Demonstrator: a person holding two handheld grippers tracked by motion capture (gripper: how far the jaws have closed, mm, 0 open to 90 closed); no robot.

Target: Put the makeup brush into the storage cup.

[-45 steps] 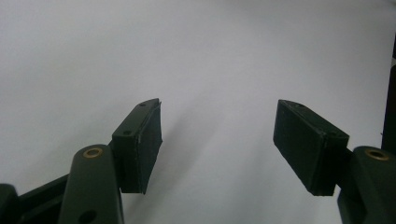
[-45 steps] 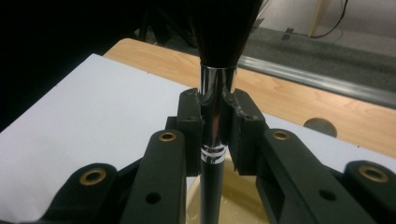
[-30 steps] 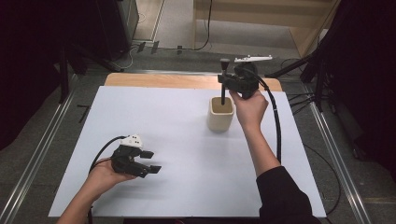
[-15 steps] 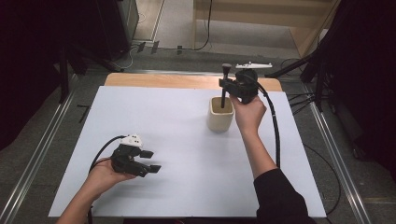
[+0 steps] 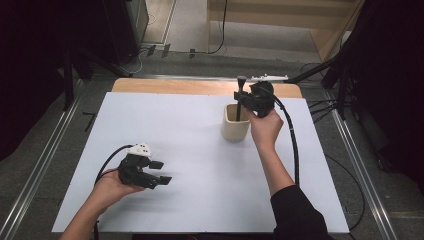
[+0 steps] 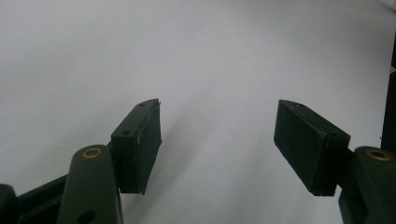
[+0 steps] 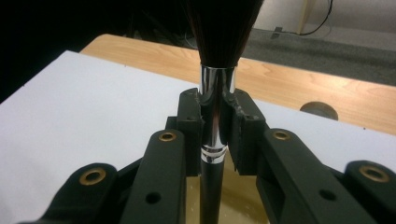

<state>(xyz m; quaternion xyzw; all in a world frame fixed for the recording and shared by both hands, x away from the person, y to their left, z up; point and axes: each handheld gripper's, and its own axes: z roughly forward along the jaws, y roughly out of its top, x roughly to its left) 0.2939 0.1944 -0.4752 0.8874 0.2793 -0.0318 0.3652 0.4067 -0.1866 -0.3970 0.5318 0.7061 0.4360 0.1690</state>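
Note:
A cream cup stands upright on the white sheet, right of centre toward the back. A brush with a black handle, a silver ferrule and dark bristles stands upright, its handle going down into the cup. My right gripper is above the cup's far side, shut on the brush at the ferrule. My left gripper lies low over the sheet at the near left, open, with nothing between its pads.
The white sheet covers most of the table, and a strip of bare wood shows along the far edge. A round hole is in that wood. Metal rails run along both sides of the table.
The right gripper has lifted a little with the brush, which stays in the cup. The left gripper has not moved.

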